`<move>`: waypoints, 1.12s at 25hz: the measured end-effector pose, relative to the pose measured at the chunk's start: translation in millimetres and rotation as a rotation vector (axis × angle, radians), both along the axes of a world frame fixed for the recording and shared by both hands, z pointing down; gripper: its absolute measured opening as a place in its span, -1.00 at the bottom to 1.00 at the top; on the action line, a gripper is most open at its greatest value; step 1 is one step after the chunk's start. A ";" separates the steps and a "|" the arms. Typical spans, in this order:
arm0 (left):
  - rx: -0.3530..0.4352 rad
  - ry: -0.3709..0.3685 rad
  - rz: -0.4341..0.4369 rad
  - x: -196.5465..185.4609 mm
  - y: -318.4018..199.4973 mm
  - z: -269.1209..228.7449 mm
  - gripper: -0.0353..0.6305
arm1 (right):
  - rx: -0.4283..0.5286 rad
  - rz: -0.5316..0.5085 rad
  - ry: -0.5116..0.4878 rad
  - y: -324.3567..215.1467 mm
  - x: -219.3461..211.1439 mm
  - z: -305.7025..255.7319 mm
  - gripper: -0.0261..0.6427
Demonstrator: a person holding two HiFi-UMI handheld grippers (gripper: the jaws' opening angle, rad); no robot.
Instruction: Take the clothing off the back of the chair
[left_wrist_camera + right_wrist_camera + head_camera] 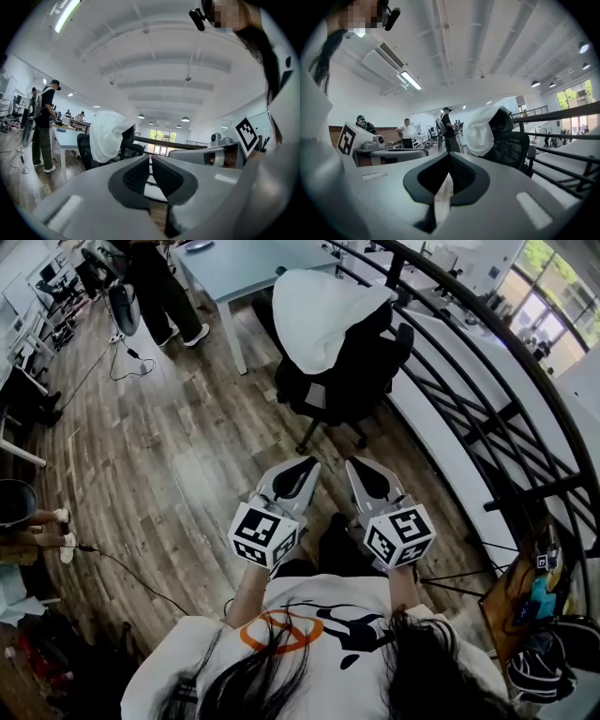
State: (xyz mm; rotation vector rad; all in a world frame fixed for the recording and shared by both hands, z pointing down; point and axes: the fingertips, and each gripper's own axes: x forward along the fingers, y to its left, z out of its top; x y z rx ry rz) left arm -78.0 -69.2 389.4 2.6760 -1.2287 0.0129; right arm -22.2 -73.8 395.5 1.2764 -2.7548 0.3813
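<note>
White clothing (323,315) over chair (354,381), its back mostly hidden

A white cloth garment (323,315) is hanging draped over the backrest of a black wheeled office chair (361,381), covering the backrest's top and drooping down in loose folds. Both are sitting in the upper middle of the head view, with the chair standing upright.
</note>
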 end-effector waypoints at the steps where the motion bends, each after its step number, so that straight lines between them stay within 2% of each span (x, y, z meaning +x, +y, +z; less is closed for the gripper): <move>1: 0.001 0.001 -0.005 2.3 -8.2 0.3 -0.87 | -0.001 -0.006 0.004 -8.5 2.2 1.6 -0.90; 7: 0.003 -0.004 -0.053 17.7 -66.0 -2.2 -0.83 | -0.008 -0.065 0.002 -64.5 18.0 2.8 -0.90; 12: 0.008 -0.024 -0.093 33.9 -109.8 -7.4 -0.72 | -0.006 -0.105 -0.007 -114.6 38.1 -4.6 -0.89; 17: 0.000 -0.056 -0.167 33.2 -148.3 -4.7 -0.63 | 0.000 -0.156 -0.019 -156.5 51.2 -9.4 -0.86; 21: 0.019 -0.072 -0.234 29.5 -174.6 -9.4 -0.44 | 0.004 -0.205 -0.017 -183.2 58.2 -7.4 -0.75; 28: 0.079 -0.086 -0.342 19.2 -204.8 -24.1 -0.32 | 0.051 -0.314 -0.035 -212.1 58.7 -16.8 -0.52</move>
